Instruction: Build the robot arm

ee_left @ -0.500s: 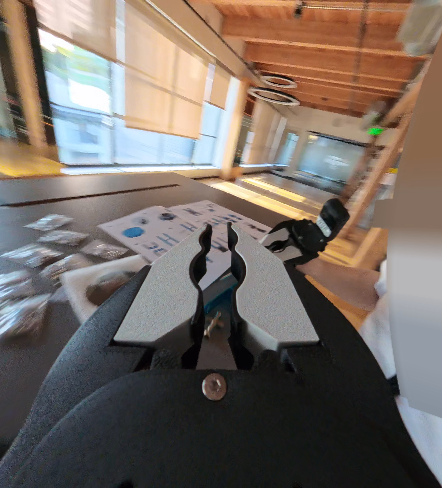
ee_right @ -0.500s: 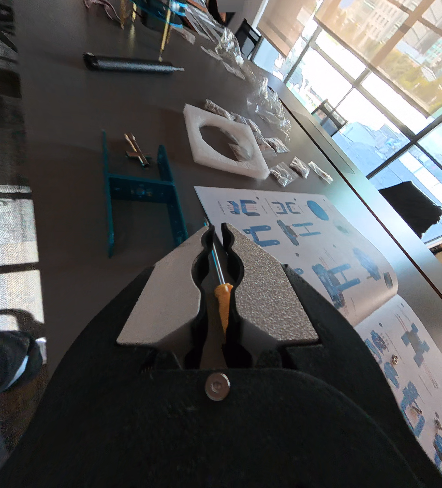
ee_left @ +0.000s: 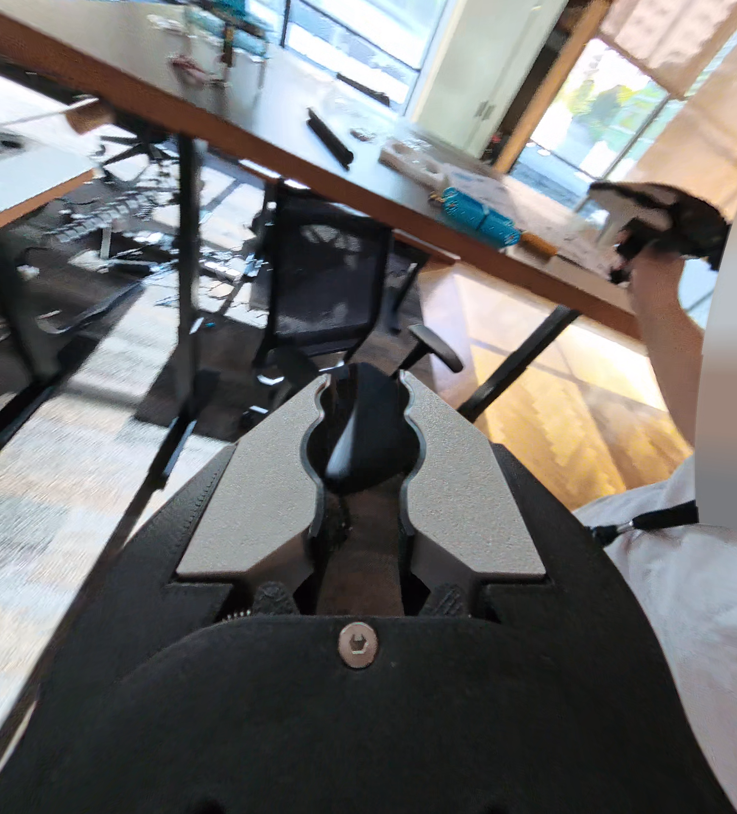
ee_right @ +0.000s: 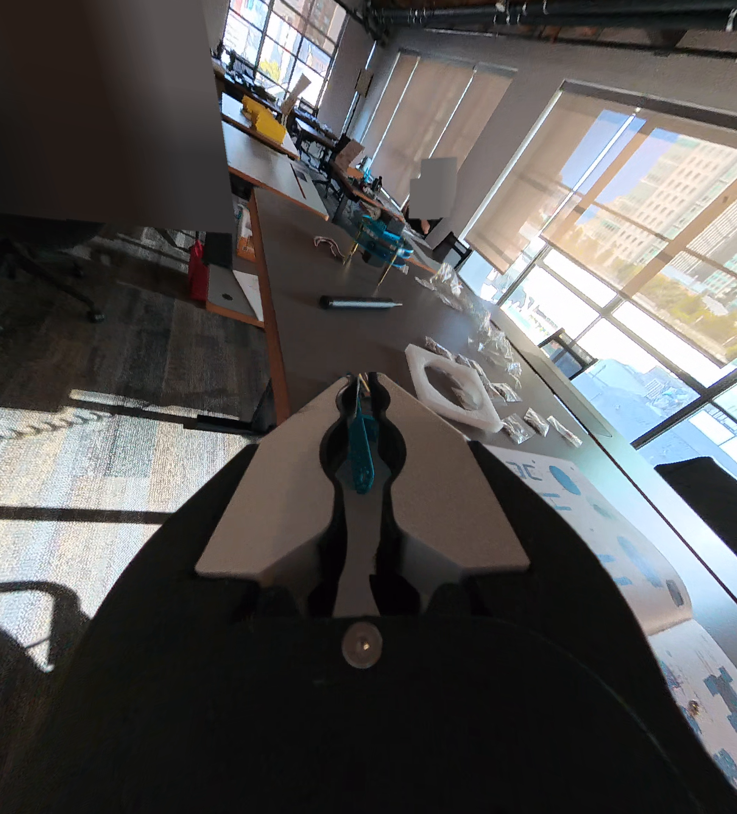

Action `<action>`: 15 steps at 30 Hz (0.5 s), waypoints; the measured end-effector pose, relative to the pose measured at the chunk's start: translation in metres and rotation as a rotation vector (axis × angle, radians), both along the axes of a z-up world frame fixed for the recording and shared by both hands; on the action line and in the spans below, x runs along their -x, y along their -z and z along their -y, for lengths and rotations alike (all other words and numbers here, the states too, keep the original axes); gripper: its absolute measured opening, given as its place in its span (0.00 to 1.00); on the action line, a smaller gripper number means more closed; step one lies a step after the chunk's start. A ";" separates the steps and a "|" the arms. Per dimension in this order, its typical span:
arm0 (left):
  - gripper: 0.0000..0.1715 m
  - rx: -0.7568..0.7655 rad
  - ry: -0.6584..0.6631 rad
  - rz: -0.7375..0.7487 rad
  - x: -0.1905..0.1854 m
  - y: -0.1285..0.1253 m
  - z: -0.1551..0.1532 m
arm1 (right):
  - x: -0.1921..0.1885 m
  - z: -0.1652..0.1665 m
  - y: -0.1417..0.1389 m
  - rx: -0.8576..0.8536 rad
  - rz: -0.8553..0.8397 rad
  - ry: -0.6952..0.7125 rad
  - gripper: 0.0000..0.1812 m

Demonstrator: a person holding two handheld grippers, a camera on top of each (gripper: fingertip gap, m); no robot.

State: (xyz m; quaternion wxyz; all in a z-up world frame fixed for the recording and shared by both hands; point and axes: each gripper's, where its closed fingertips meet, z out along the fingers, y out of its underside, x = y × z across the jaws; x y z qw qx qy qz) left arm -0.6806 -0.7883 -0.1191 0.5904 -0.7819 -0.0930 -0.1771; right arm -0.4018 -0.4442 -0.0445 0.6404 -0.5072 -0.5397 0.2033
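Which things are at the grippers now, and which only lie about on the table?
At the grippers:
- teal perforated part between the right gripper fingers
- black shape between the left gripper fingers
- grip unclear for both

Lying about:
- black cylinder
- white foam frame
- small parts bags
- printed sheet
- teal assembly at the far end

A long dark table (ee_right: 327, 352) with a wood edge runs toward twelve o'clock. Tall windows (ee_right: 648, 246) with half-drawn shades (ee_right: 578, 176) fill the two o'clock side, throwing sun on the grey carpet (ee_right: 71, 462). More desks (ee_right: 265, 167) stand at eleven o'clock. A black mesh chair (ee_left: 327, 282) sits under the table, wood floor (ee_left: 551, 405) at three o'clock.
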 end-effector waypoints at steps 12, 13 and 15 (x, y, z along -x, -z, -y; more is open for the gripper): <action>0.17 0.090 -0.254 0.040 0.074 0.038 0.236 | 0.085 0.197 0.058 0.027 0.060 -0.161 0.02; 0.17 0.117 -0.266 0.040 0.084 0.046 0.259 | 0.104 0.219 0.083 0.073 0.086 -0.187 0.02; 0.18 0.179 -0.295 0.019 0.102 0.062 0.305 | 0.144 0.264 0.138 0.177 0.122 -0.262 0.02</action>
